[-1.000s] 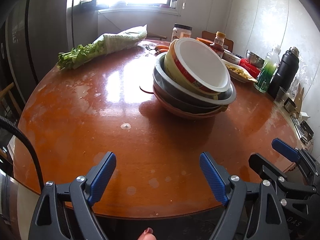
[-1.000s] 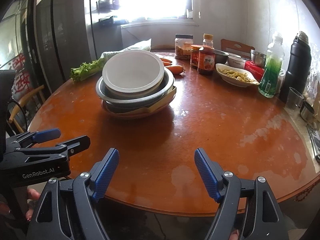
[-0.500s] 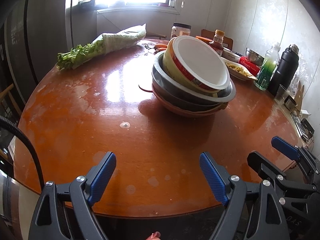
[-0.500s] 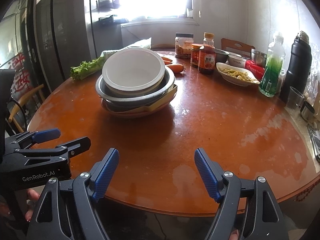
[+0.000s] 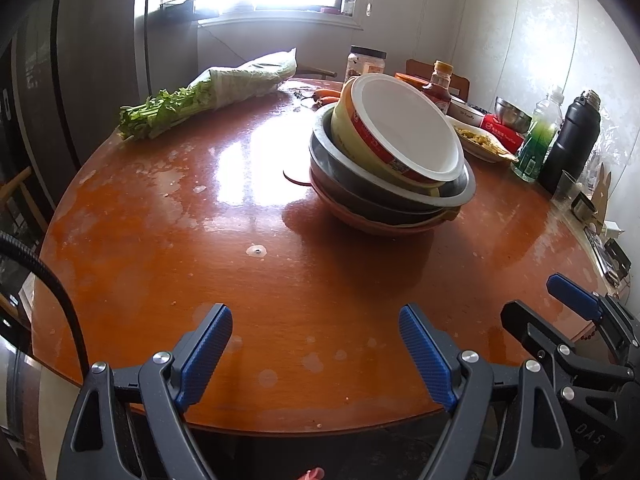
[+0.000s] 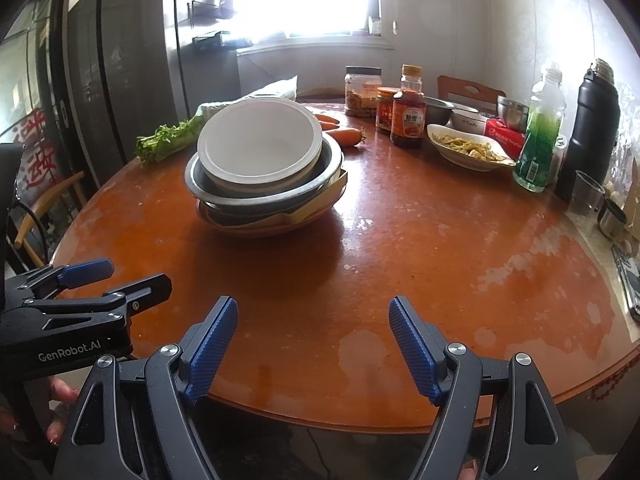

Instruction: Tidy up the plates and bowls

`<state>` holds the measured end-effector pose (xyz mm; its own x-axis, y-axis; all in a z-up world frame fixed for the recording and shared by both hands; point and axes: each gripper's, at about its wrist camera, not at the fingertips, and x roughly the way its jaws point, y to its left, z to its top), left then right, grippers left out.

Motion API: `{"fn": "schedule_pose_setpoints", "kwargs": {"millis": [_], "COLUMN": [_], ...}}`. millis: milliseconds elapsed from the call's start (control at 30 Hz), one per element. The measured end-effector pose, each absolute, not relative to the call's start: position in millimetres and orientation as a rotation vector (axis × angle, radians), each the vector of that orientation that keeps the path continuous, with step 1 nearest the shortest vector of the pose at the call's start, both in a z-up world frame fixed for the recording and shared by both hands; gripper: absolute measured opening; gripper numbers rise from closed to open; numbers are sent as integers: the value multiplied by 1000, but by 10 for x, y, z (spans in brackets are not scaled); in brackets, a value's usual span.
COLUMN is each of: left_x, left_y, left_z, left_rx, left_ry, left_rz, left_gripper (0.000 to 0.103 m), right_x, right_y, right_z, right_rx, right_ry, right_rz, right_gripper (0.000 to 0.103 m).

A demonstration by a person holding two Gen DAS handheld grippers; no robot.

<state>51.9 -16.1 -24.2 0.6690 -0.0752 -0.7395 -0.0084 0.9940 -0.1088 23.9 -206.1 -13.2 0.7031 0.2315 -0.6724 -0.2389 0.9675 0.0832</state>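
Both tongs, left [image 5: 316, 344] and right [image 6: 312, 336], gape wide and empty at the table's [image 6: 440, 248] near edge. The bowl stack [image 6: 264, 172] sits far ahead, left of the right tongs, right of the left tongs.

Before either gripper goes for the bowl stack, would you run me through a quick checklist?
1. Left gripper open, empty: ok.
2. Right gripper open, empty: ok.
3. Table between grippers and stack bare: ok.
4. White bowl on top, nothing inside: ok.
5. White bowl level in the metal bowl: not ok, it tilts.
6. Number of dishes under the metal bowl: cannot tell.
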Motion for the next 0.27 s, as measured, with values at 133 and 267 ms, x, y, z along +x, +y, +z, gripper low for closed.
{"fn": "schedule_pose_setpoints", "kwargs": {"millis": [133, 267], "left_x": [521, 548], "left_y": [-156, -130], "left_z": [-232, -203], "left_rx": [-96, -87], "left_ry": [835, 825], "left_rz": [-23, -1], "left_gripper": [85, 85], "right_x": [254, 301], "right_y": [-2090, -2124], "right_z": [-122, -113], "right_rx": [-12, -8], "right_ry": [741, 740], "right_rz": [260, 259], "right_gripper": [79, 79]}}
